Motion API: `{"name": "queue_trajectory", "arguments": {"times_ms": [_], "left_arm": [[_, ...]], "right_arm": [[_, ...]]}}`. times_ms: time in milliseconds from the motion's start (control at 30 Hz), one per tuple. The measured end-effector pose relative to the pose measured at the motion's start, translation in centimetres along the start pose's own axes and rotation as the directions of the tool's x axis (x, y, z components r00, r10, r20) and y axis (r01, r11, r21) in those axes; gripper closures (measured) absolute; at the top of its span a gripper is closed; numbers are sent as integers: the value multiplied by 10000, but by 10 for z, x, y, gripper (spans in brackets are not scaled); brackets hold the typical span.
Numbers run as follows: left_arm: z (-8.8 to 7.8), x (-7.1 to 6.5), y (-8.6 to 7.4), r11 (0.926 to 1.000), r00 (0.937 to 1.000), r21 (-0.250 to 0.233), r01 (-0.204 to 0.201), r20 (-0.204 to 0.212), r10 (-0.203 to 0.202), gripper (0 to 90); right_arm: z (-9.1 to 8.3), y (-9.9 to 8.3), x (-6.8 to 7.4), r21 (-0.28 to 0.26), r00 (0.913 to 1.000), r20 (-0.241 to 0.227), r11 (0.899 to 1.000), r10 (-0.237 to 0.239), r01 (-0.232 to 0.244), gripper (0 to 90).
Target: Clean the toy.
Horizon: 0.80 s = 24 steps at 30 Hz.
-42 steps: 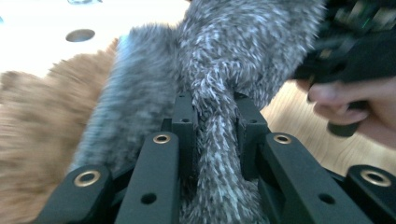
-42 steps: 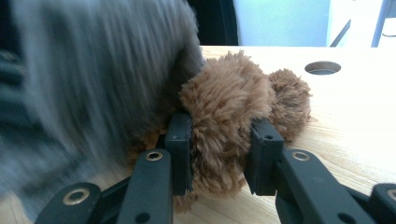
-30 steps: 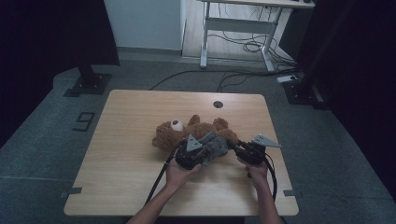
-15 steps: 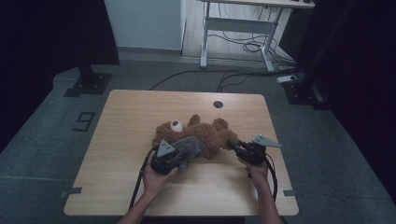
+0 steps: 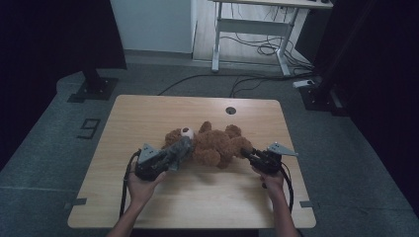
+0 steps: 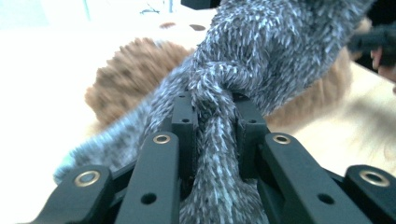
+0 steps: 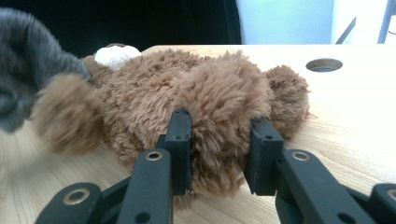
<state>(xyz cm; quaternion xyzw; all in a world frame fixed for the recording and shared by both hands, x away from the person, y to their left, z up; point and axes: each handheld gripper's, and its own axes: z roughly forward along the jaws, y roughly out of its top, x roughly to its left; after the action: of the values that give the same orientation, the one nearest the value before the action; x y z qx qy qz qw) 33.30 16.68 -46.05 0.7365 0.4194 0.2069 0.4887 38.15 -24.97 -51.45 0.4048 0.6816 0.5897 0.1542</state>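
Brown plush teddy bear (image 5: 217, 145) lying on its back near the middle of the light wooden desk (image 5: 148, 113), a little toward the near edge, head pointing to the left edge, white muzzle with dark nose up. A grey knitted woolly garment (image 5: 179, 149) is bunched over the bear's head end; in the left gripper view its twisted grey yarn (image 6: 219, 154) runs straight between the jaws, brown fur behind it. Left gripper (image 5: 165, 160) just left of the bear, jaws clenched on that grey knit, person's left hand (image 5: 141, 185) behind it toward the near edge. Right gripper (image 5: 247, 154) at the bear's right side, jaws clamped on a furry brown leg (image 7: 219, 121), fur bulging between the pads; right hand (image 5: 272, 180) behind it. Round cable hole (image 5: 230, 110) in the desk near the far edge, well apart from the bear. Beyond the desk, grey floor with black cables (image 5: 257, 49) under a white table frame.
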Motion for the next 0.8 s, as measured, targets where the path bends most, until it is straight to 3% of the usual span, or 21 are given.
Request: {"name": "queue_trajectory", "arguments": {"times_ms": [33, 233, 300, 333, 367, 500, 633, 700, 800], "left_arm": [[2, 1, 10, 9997, 9996, -82, -241, -161, 240, 740], [16, 3, 38, 9975, 9965, -11, -712, -447, 710, 740], [32, 9, 51, 9962, 9941, 324, -808, -706, 829, 739], [32, 9, 51, 9962, 9941, 324, -808, -706, 829, 739], [43, 15, 55, 9955, 9931, 548, -771, -837, 815, 739], [61, 24, 51, 9953, 9950, 838, -492, -828, 561, 736], [66, 25, 42, 9942, 9963, 1014, -371, -731, 447, 738], [64, 28, 34, 9954, 9988, 954, -25, -483, 72, 742], [61, 27, 26, 9953, 9995, 967, 85, -297, -57, 747]], "right_arm": [[0, 0, 0, -8, 10000, -2, 10000, 0, 0, 670], [0, 0, 0, -11, 10000, -16, 10000, 43, -43, 670], [0, 0, 0, -21, 10000, -15, 10000, 40, -40, 670], [0, 0, 0, -20, 10000, -15, 10000, 32, -32, 669], [0, 0, 0, -18, 10000, -22, 10000, 28, -28, 669], [0, -1, -1, 25, 9999, -91, 10000, 51, -51, 669], [0, -2, -1, 29, 9999, -97, 10000, 34, -34, 669], [0, -2, 0, 58, 10000, -68, 10000, 0, 0, 659], [-1, -2, 1, 113, 10000, -21, 9999, -24, 24, 627]]}}
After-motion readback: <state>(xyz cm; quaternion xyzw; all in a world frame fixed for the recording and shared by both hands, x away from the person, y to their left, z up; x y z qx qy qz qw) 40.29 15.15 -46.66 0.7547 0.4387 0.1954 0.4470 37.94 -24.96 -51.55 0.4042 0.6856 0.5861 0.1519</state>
